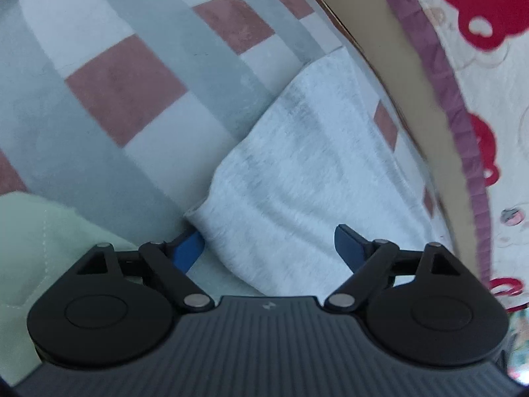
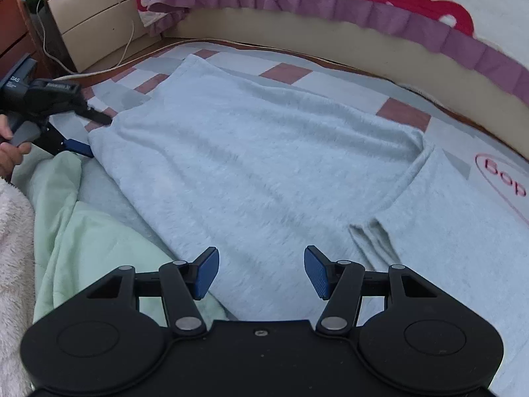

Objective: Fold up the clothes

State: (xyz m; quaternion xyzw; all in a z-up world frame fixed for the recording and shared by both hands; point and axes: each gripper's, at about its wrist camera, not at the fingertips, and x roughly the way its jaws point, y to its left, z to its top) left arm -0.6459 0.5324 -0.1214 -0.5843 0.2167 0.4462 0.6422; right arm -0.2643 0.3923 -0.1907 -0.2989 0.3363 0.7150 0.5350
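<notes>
Checked bedding in grey, white and dusty pink covers the bed, and a pale grey garment is spread flat across it, near the headboard edge. Both tongs, left and right, are held wide over the cloth (nothing gripped). A green sheet lies beside it.

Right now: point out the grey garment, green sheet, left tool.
grey garment [image 2: 248, 165]: right wrist view, middle of the folded body.
green sheet [image 2: 99, 248]: right wrist view, flat part.
left tool [image 2: 89, 135]: right wrist view, between its fingertips.
</notes>
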